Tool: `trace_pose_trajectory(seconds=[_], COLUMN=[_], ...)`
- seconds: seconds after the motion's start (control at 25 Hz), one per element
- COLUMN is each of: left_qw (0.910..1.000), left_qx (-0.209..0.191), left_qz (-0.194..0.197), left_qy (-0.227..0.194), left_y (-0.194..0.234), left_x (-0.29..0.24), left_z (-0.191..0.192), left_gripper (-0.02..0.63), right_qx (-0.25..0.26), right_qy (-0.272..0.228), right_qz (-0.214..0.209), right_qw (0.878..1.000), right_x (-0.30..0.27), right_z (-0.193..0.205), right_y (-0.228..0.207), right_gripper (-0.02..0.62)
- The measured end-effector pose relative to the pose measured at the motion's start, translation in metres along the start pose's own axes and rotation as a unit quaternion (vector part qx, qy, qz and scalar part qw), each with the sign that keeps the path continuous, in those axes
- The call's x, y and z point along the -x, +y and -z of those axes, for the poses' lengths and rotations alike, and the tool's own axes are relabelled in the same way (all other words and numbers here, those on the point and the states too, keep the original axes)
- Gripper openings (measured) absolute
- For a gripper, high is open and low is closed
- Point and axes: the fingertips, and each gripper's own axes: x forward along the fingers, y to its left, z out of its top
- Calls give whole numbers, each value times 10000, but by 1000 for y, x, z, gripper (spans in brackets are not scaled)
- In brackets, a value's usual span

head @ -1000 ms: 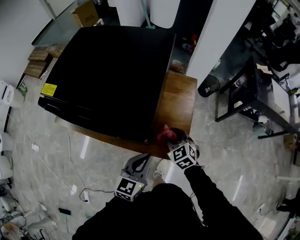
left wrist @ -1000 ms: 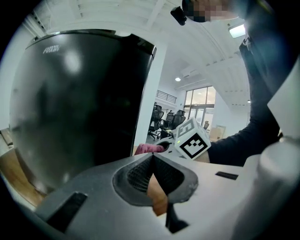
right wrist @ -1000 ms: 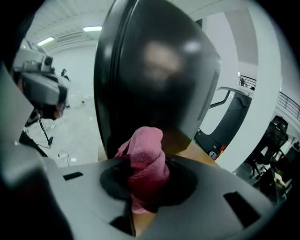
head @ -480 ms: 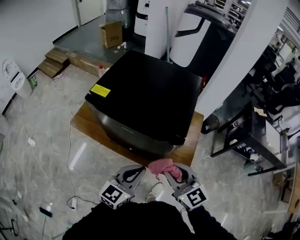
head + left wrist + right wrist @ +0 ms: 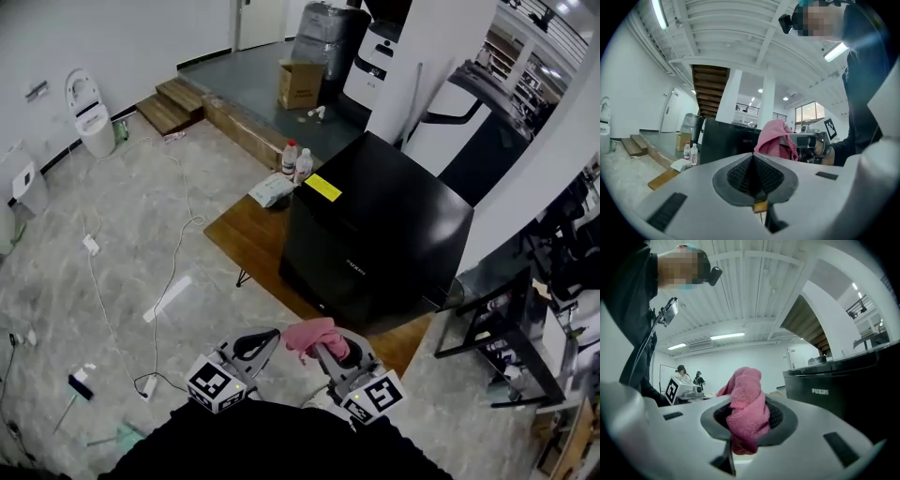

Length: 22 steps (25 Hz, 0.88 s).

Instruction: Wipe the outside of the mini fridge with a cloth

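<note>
The right gripper (image 5: 322, 351) is clamped on a crumpled pink terry cloth (image 5: 309, 335) — the fabric bunches between its jaws and spills over the tips. The left gripper (image 5: 270, 336), just beside it, is closed on nothing. The boxy black mini fridge (image 5: 375, 234) stands ahead on a low wooden platform (image 5: 246, 239) — apart from the cloth.

1. Our left gripper (image 5: 267, 338) is pale grey, with dark ribbed jaw pads.
2. Our right gripper (image 5: 324, 351) matches it.
3. Each carries a cube (image 5: 214, 384) of black-and-white square markers.
4. We wear a black long-sleeved top (image 5: 281, 445).
</note>
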Motion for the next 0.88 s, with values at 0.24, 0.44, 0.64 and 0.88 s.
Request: trace_pose_trajectory(seconds=[0.24,0.44,0.64,0.88], left_qw=[9988,9957,9914,9871], left_qx=[-71,10,-61,62], left_qz=[-433,-855,-1077,-1417], left_qy=[-238,-364,-742,-748], left_y=[44,78,112,170], left_x=[77,122,142,146], left_z=[-17,-24,-34,-46], left_gripper=[6,6,6,6], right_qx=[-154,-294,-293,-291], right_qy=[-28,102,121,97], right_qz=[-450,-926,-1249,-1467], right_qw=[9989,9952,9917,9887], right_x=[-61,-105,-151,-219], right_z=[8,12,17,25], right_y=[62,94,103,95], right_gripper=[89,87,86,86])
